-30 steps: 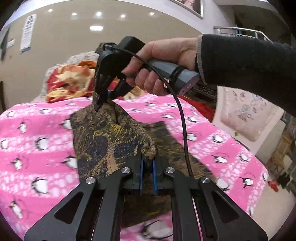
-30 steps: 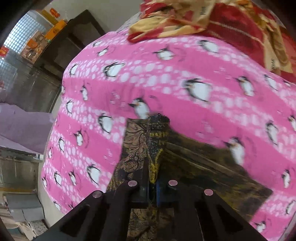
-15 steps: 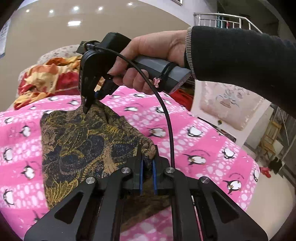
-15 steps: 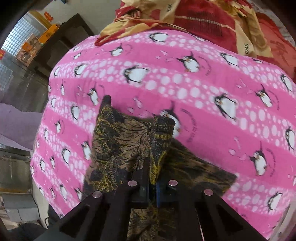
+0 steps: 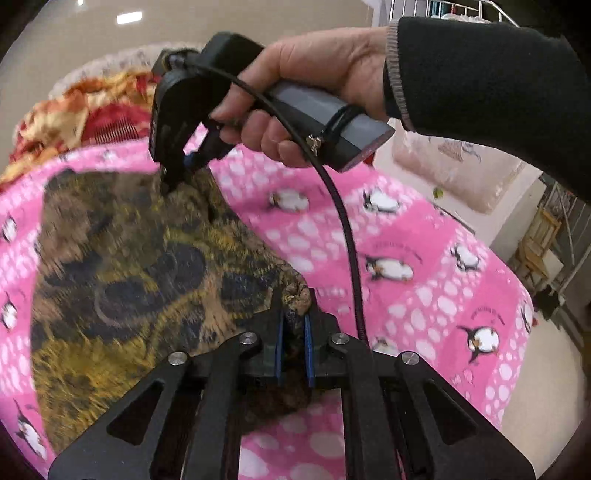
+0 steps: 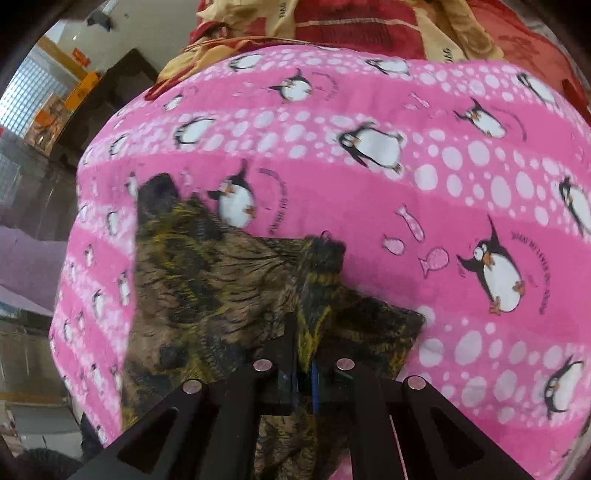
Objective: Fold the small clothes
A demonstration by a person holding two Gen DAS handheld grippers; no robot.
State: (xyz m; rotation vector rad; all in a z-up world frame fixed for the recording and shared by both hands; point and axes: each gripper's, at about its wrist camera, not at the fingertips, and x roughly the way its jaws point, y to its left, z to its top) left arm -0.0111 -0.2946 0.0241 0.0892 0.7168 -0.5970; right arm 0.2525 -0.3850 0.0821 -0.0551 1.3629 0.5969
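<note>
A small brown, gold and navy patterned garment (image 5: 122, 266) lies on a pink penguin blanket (image 5: 424, 258). My left gripper (image 5: 293, 325) is shut on a bunched corner of it at the near edge. Farther back, my right gripper (image 5: 173, 177), held by a hand (image 5: 306, 85) in a dark sleeve, pinches another corner of the same garment. In the right wrist view the garment (image 6: 207, 291) spreads to the left, and the right gripper (image 6: 304, 354) is shut on a raised fold. A lower layer of the cloth shows under the lifted edge on the right.
A red and yellow quilt (image 5: 74, 114) is heaped at the far end of the bed, also seen as the quilt (image 6: 369, 26) in the right wrist view. The bed edge drops to the floor on the right (image 5: 535, 387). Dark furniture (image 6: 110, 96) stands beyond the bed's left side.
Both grippers have carried their corners of the garment across the bed and lower. The cloth now lies flatter and covers more of the lower layer, with more open blanket to its right.
</note>
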